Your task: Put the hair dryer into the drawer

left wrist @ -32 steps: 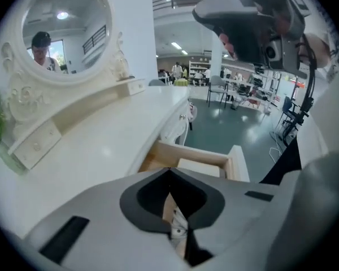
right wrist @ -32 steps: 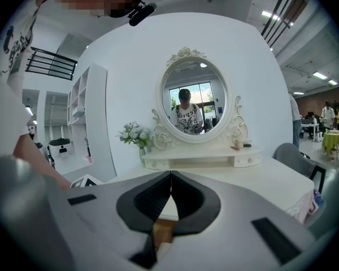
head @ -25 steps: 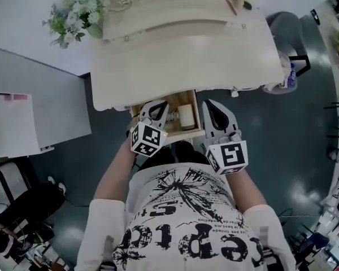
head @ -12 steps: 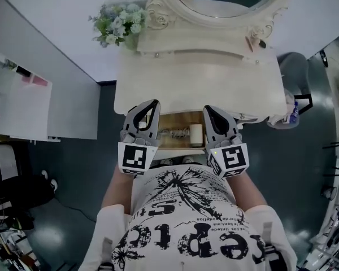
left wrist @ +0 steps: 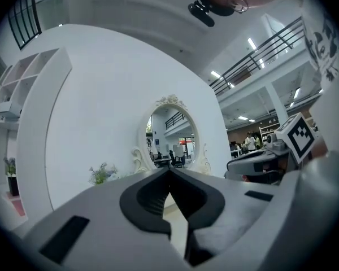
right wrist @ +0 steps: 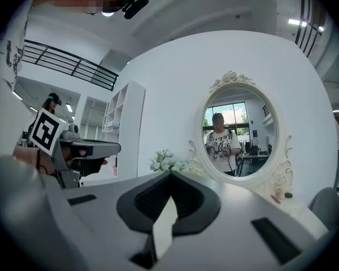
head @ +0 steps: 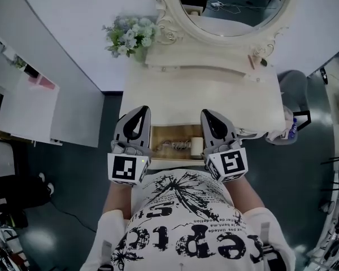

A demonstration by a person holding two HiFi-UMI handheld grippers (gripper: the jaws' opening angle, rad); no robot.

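The vanity table's drawer (head: 158, 133) stands open below the tabletop's front edge. Inside lie a pale cylinder-shaped thing (head: 196, 145) and a small tangled item (head: 175, 146); I cannot tell whether either is the hair dryer. My left gripper (head: 141, 109) hovers above the drawer's left end, pointing level at the table, shut and empty. My right gripper (head: 208, 112) hovers above the drawer's right end, likewise shut with nothing in it. In the left gripper view the tips (left wrist: 169, 171) meet in front of the mirror. The right gripper view shows its tips (right wrist: 170, 174) closed too.
The cream tabletop (head: 203, 97) carries an oval mirror (head: 231, 7) at the back and a flower bunch (head: 130, 35) at its left corner. A white shelf unit (head: 22, 103) stands to the left, and a grey stool (head: 296, 92) to the right.
Both grippers have risen from beside the drawer, the left one further, and it has swung up to level. The head has tilted up, bringing the mirror into view.
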